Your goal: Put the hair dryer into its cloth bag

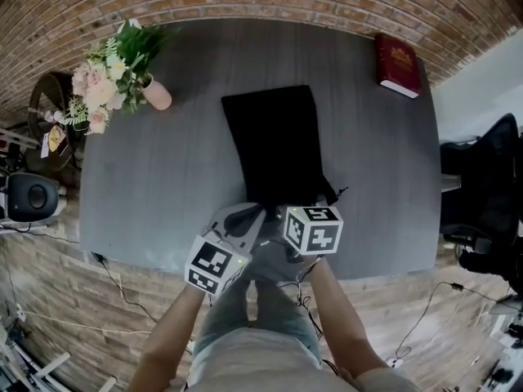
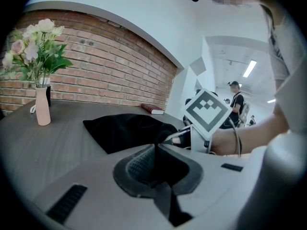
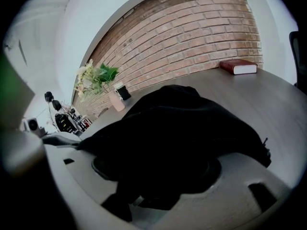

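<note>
The cloth bag [image 1: 274, 141] lies at the middle of the surface [image 1: 147, 178], bulging as if the unseen hair dryer is inside; the left gripper [image 2: 154, 150] pinches its 6 o'clock hem in its jaws and should hold firm while the right gripper [image 3: 158, 174], jaws spread with cloth loose between them, takes the hem alongside.

Look: soft black cloth bag [image 1: 274, 141]
Place: lengthwise on the grey table [image 1: 147, 178]
Shape: humped, bulging
Mouth: at the near edge, cord [image 1: 337, 193] trailing right
</note>
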A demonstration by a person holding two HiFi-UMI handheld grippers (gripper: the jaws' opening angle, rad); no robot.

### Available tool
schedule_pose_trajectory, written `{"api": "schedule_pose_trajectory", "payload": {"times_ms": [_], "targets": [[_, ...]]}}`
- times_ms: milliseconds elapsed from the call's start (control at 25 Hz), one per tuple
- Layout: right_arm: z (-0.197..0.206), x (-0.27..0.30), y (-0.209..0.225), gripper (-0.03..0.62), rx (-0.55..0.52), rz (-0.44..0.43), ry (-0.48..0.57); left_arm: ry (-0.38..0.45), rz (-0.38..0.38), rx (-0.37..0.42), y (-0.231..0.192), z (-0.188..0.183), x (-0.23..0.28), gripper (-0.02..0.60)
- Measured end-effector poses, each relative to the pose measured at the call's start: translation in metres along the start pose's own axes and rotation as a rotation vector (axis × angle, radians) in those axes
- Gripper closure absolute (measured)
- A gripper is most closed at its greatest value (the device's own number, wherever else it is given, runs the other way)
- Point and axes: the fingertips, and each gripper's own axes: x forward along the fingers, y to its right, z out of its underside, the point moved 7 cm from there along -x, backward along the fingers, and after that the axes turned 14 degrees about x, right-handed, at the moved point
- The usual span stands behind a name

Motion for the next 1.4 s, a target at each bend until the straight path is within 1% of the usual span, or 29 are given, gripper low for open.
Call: {"api": "schedule_pose_trajectory", "payload": {"times_ms": [240,760,920,1160,1400], "targets": [[0.010,-0.014,0.002,0.287,0.002,0.017,-0.007,-0.018,0.005,0.013,0.000,0.003,-0.001,0.565],[0.037,-0.052,0.008,0.284,0.031,0.073,-0.013,-0.097,0.046,0.045,0.006,0.020,0.004,0.565],[0.044,-0.066,0.012,0.284,0.045,0.106,-0.003,-0.133,0.064,0.064,0.007,0.027,0.006,0.563],[0.055,-0.090,0.019,0.284,0.068,0.165,0.013,-0.195,0.083,0.115,0.007,0.038,0.010,0.563],[0.066,-0.108,0.022,0.284,0.094,0.225,0.035,-0.271,0.128,0.129,0.005,0.047,0.015,0.563]]}}
